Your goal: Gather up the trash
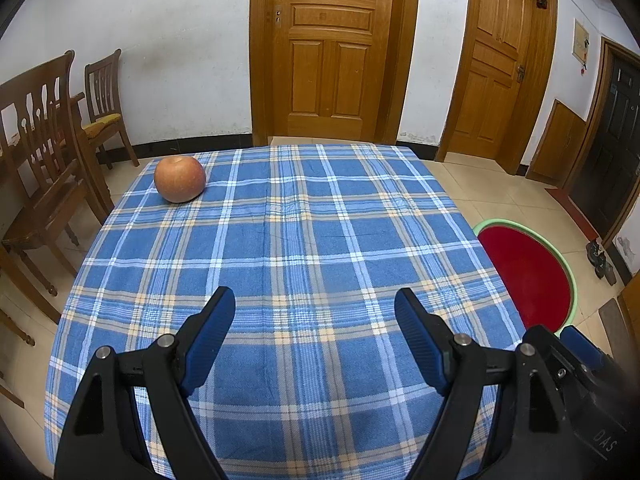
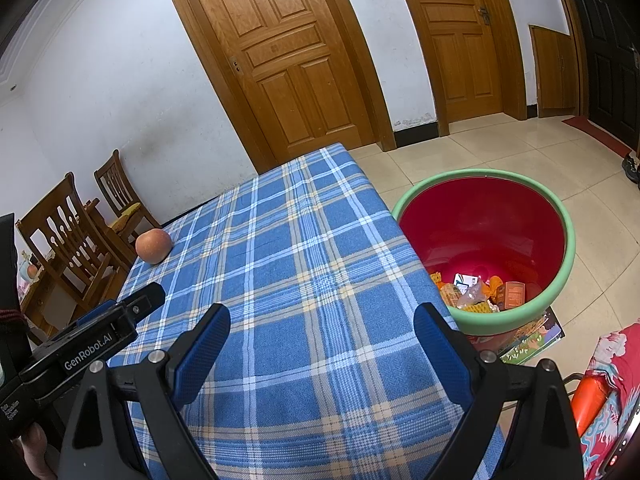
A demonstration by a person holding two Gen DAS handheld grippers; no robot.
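Observation:
A red basin with a green rim (image 2: 486,248) stands on the floor to the right of the table and holds several wrappers and packets (image 2: 476,288); it also shows in the left wrist view (image 1: 528,276). My left gripper (image 1: 314,306) is open and empty above the near part of the blue plaid tablecloth (image 1: 288,248). My right gripper (image 2: 322,320) is open and empty above the cloth's near right part (image 2: 288,264), left of the basin. An apple (image 1: 179,178) sits at the far left corner of the table, also in the right wrist view (image 2: 153,245).
Wooden chairs (image 1: 44,152) stand left of the table. Wooden doors (image 1: 328,48) line the far wall. A picture book (image 2: 532,340) lies under the basin's near side. A red patterned fabric (image 2: 612,392) is at the right edge. Tiled floor (image 2: 500,148) lies beyond the basin.

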